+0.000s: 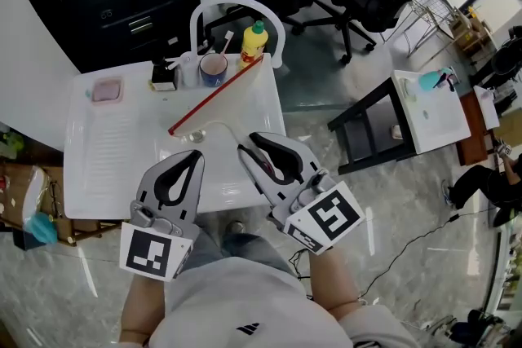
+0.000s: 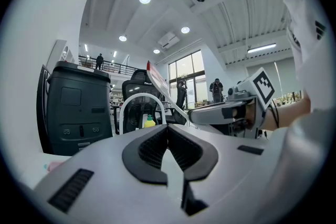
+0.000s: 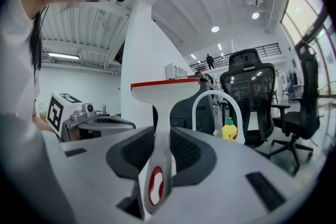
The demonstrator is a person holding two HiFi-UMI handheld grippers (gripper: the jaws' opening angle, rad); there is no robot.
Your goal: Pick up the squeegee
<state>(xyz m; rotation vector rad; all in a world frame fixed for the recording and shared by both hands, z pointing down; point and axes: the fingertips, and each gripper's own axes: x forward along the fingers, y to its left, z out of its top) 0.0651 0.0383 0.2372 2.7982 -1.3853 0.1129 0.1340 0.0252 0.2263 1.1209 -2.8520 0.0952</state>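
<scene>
Right gripper jaws grasp the squeegee by its handle, the red-edged blade ahead of them. Left gripper jaws are clenched on nothing. Beyond the jaws stand a blue cup, contents unclear, and a yellow bottle.

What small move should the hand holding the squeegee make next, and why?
Probably a slight lift, straight up. The right gripper looks closed on the squeegee handle, and its red blade reaches out over the white table toward the cup and yellow bottle, so rising first should avoid knocking them.
</scene>
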